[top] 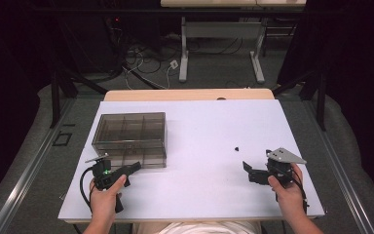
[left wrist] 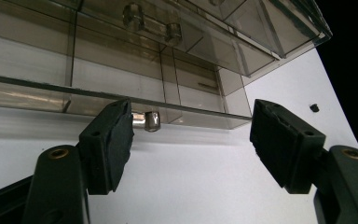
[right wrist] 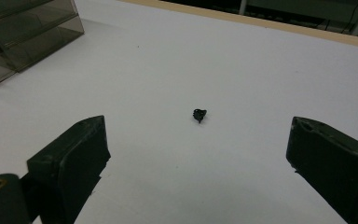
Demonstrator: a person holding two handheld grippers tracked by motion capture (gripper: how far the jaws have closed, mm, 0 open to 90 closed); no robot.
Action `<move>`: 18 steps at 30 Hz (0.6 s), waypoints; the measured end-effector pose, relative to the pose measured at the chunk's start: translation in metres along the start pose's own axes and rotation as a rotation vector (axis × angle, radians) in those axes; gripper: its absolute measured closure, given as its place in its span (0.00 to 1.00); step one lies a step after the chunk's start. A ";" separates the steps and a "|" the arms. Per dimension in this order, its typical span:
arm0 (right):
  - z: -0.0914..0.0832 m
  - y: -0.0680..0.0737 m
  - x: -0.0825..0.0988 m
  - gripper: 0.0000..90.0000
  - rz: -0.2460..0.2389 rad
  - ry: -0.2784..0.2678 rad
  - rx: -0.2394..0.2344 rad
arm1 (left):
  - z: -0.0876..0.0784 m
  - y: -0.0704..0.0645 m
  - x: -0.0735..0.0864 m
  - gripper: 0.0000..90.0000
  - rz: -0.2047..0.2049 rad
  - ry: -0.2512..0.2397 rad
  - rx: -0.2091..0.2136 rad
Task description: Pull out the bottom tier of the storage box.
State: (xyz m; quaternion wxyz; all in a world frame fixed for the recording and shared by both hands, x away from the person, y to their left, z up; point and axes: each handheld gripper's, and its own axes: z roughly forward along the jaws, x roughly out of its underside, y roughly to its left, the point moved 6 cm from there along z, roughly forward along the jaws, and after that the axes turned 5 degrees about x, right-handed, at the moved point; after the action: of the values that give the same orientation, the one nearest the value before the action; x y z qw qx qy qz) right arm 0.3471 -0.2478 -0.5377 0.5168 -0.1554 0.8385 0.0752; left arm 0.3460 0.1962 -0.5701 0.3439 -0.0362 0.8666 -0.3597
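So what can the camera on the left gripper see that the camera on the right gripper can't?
The left gripper view alone shows the small clear knob on the smoky plastic box, right beside the left gripper, whose jaws stand open. The right gripper view alone shows the tan table edge and the open right gripper. Both show the box, the white table top and the tiny black part.
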 end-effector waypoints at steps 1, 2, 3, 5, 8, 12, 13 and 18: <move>0.000 0.000 0.000 0.06 0.000 0.000 0.000 | -0.001 0.000 0.000 0.33 0.007 0.003 -0.002; 0.000 0.000 0.000 0.06 -0.002 0.004 -0.001 | -0.001 0.000 0.000 0.33 0.014 0.006 -0.005; 0.000 0.000 0.000 0.06 -0.001 -0.001 -0.001 | -0.002 0.001 -0.001 0.33 0.015 0.006 -0.007; 0.000 0.000 0.000 0.06 0.002 0.001 -0.001 | -0.002 0.001 -0.002 0.32 0.019 0.002 -0.011; 0.000 0.000 0.000 0.06 0.002 0.001 -0.002 | -0.002 0.002 -0.003 0.32 0.021 -0.011 -0.011; 0.000 0.000 0.000 0.06 -0.004 0.003 -0.005 | -0.003 0.003 -0.004 0.32 0.045 -0.016 -0.022; 0.000 0.000 0.000 0.06 -0.007 0.005 -0.006 | -0.003 0.002 -0.004 0.32 0.051 -0.020 -0.023; 0.000 0.000 0.001 0.06 -0.010 0.007 -0.008 | -0.003 0.004 -0.005 0.31 0.066 -0.015 -0.020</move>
State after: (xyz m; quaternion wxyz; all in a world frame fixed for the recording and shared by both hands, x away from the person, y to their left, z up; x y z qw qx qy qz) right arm 0.3470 -0.2475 -0.5385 0.5137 -0.1621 0.8391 0.0756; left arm 0.3488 0.2025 -0.5678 0.3616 -0.0138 0.8684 -0.3390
